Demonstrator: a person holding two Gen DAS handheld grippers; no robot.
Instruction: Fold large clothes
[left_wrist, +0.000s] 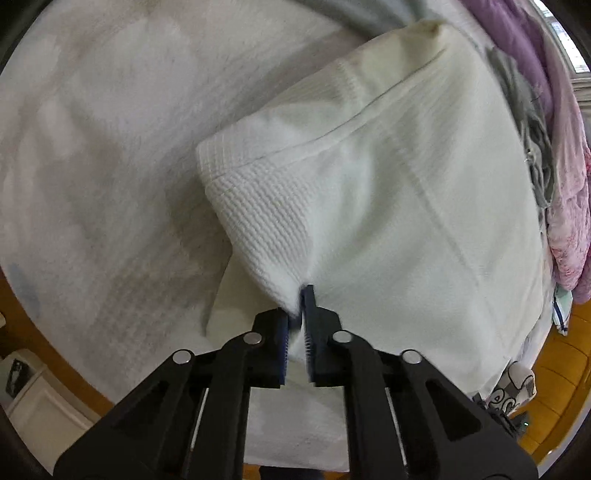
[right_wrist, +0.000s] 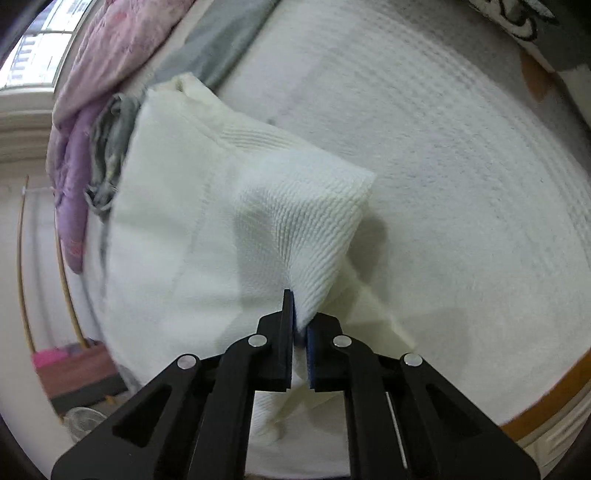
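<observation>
The white garment lies on the bed, already folded partly, with a pile of clothes beside it. The left gripper is nearly closed and pinches one ribbed corner. The right gripper pinches the other corner in the same way. Holding both corners probably lets the person lift this edge evenly and lay it over the rest for the next fold.

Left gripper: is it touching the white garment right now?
Touching. In the left wrist view, the left gripper is shut on the white garment, with knit fabric bunched between its pads.
</observation>
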